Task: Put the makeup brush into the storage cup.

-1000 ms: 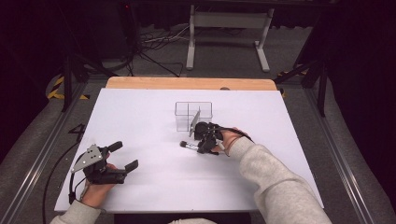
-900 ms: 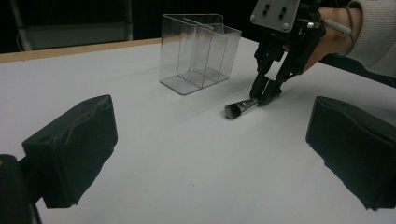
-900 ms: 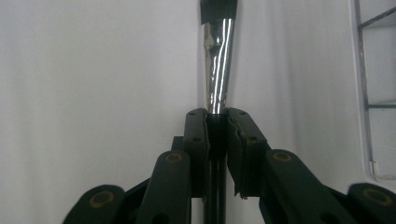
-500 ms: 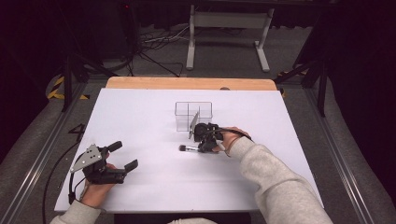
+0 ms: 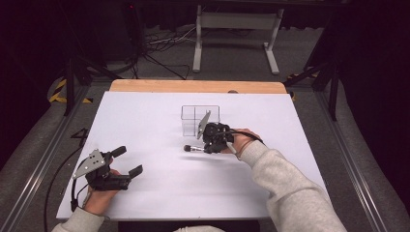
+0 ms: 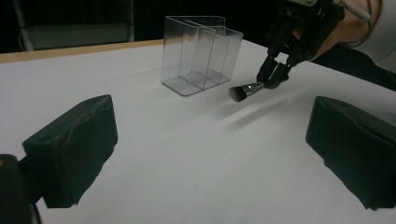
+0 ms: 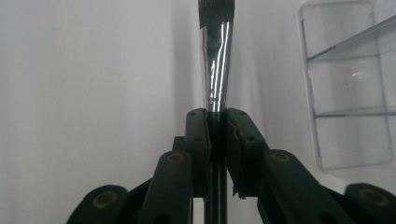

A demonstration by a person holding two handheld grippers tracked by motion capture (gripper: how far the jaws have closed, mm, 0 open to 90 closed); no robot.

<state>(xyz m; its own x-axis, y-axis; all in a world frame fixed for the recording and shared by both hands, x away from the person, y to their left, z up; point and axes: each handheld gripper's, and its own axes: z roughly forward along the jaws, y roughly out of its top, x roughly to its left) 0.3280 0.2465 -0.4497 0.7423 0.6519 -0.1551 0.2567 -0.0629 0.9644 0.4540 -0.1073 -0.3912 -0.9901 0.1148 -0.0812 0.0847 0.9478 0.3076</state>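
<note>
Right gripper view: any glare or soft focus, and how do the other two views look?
Right gripper view: bright glare streaks on the brush ferrule, bristle tip cropped at the top edge, the clear organizer slightly soft. Left gripper view: its own black jaws blurred up close, soft shadows under the brush on the white table. High view: table evenly lit, surroundings dark.

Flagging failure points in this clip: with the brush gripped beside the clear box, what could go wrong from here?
1. The right gripper pinches the makeup brush on its thin handle just behind the metal ferrule, so the brush could pivot or slip in the jaws.
2. The clear divided organizer looks light and stands free on the table; a bump from the brush or gripper might slide or tip it.
3. The left gripper is open and far off, not steadying the organizer.
</note>
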